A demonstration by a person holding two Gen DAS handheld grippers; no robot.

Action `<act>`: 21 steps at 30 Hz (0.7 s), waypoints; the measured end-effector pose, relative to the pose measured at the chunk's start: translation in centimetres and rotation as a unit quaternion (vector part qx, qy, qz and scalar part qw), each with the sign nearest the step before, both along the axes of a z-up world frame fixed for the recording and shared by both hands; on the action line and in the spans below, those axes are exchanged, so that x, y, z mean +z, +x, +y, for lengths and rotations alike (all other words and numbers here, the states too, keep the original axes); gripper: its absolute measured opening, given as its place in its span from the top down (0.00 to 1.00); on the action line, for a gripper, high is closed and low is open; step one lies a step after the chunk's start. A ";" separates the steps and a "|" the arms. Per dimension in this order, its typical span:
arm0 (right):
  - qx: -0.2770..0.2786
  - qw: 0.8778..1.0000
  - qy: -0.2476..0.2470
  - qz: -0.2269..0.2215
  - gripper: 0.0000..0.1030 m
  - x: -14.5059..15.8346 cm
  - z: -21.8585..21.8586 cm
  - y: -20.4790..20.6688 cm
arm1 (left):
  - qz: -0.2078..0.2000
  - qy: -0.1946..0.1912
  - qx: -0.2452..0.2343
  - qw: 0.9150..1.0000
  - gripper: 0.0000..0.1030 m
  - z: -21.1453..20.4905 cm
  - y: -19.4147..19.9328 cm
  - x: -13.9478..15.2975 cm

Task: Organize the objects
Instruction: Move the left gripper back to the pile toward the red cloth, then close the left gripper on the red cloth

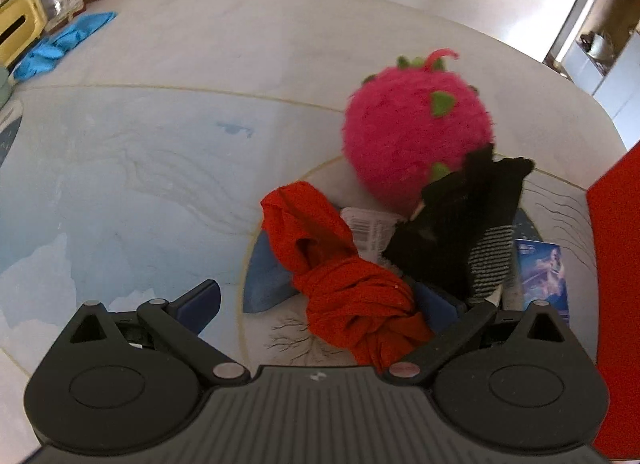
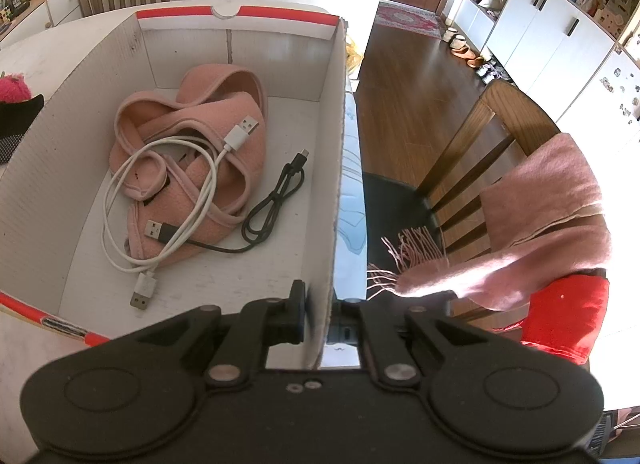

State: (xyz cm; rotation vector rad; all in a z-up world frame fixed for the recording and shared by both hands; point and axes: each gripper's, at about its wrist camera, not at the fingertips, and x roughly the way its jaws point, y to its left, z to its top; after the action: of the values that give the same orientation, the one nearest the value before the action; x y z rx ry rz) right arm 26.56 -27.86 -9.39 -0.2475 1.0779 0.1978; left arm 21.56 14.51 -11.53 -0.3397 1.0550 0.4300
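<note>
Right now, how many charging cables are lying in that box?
2. A white cable coils over the pink fabric at the left; a black cable lies beside it, right. More could hide beneath the fabric.

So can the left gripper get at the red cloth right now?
Probably yes. The left gripper is open with the bunched red cloth lying between its fingers, nothing covering it. The black glove lies close beside it and might get caught.
</note>
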 end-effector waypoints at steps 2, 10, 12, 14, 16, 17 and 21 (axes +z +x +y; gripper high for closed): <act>0.000 1.000 -0.001 0.000 0.94 0.0 -0.1 0.0 | -0.001 0.003 -0.002 1.000 0.00 0.0 -0.3 -0.1; 0.000 1.000 -0.003 0.002 0.94 -0.2 0.1 0.1 | -0.018 -0.021 -0.017 0.999 0.33 0.1 -0.9 -0.2; 0.000 1.000 -0.003 0.001 0.94 -0.2 0.1 0.1 | -0.021 -0.031 -0.023 0.999 0.41 0.1 -1.1 -0.2; -0.001 1.000 -0.003 0.001 0.94 -0.2 0.0 0.1 | -0.027 -0.032 -0.028 0.999 0.43 0.0 -1.4 0.0; 0.000 1.000 -0.003 0.001 0.94 -0.2 0.1 0.1 | -0.030 -0.030 -0.032 0.999 0.46 0.1 -1.8 0.3; 0.000 1.000 -0.004 0.001 0.94 -0.2 0.1 0.1 | -0.031 -0.028 -0.035 0.999 0.47 0.1 -2.1 0.4; 0.000 1.000 -0.004 0.001 0.94 -0.2 0.1 0.2 | -0.043 -0.030 -0.046 0.998 0.51 0.3 -2.9 1.4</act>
State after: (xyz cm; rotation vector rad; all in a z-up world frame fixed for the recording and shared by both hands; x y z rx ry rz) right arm 26.72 -27.76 -9.63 -0.2539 1.0813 0.1943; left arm 18.70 14.84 -10.17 -0.3580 0.9969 0.3002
